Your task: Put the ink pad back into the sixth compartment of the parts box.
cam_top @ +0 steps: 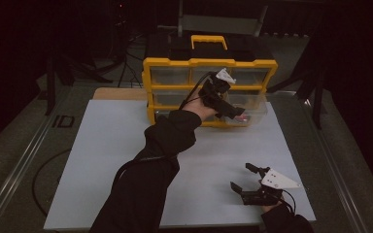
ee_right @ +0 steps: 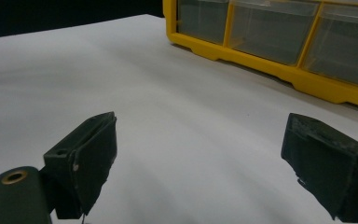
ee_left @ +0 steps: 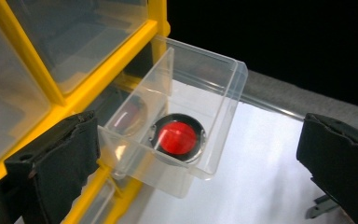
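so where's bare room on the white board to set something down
The widest free patch is the left part of the white board, from the yellow organizer down to the near edge. There is also bare board between the sleeve and the right gripper. It is crowded at the pulled-out clear drawer, where the left gripper works.

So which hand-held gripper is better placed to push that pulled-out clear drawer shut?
Left. The left hand-held gripper is open right at the clear drawer holding the red-and-black disc. The right hand-held gripper sits open over the white mat, well away from the yellow organiser.
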A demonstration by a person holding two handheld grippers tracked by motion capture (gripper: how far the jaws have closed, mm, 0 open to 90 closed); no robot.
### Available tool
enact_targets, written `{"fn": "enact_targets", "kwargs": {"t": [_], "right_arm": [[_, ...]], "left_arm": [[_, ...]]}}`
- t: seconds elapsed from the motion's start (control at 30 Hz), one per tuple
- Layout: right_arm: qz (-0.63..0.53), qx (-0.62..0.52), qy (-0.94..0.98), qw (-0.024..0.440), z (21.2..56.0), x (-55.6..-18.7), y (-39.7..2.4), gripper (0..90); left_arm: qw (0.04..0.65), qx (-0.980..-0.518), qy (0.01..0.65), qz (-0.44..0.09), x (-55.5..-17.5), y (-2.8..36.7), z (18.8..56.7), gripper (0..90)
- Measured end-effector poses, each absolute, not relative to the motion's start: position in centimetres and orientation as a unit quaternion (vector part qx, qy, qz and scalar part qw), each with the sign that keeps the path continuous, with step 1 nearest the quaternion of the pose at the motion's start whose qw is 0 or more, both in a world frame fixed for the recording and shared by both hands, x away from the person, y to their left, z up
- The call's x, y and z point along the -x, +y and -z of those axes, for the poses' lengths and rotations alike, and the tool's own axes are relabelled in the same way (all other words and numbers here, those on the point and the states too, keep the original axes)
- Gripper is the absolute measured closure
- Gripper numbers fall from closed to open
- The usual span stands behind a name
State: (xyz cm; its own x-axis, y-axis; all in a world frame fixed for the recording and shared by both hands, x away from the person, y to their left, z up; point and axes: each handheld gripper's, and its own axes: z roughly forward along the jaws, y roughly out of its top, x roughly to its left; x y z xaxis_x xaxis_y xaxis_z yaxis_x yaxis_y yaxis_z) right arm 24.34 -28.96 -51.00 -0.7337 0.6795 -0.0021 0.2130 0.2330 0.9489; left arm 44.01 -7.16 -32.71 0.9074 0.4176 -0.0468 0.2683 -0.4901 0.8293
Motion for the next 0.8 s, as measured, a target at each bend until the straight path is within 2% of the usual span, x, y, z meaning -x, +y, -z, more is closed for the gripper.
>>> {"fn": "enact_targets", "kwargs": {"t": [0.8], "right_arm": [[-0.543,-0.291,0.757,0.217,50.8,-24.2,-28.8,10.4]], "left_arm": [[0.481,-0.850,0.197,-0.080,-41.5,-1.6,34.7,0.3]]}}
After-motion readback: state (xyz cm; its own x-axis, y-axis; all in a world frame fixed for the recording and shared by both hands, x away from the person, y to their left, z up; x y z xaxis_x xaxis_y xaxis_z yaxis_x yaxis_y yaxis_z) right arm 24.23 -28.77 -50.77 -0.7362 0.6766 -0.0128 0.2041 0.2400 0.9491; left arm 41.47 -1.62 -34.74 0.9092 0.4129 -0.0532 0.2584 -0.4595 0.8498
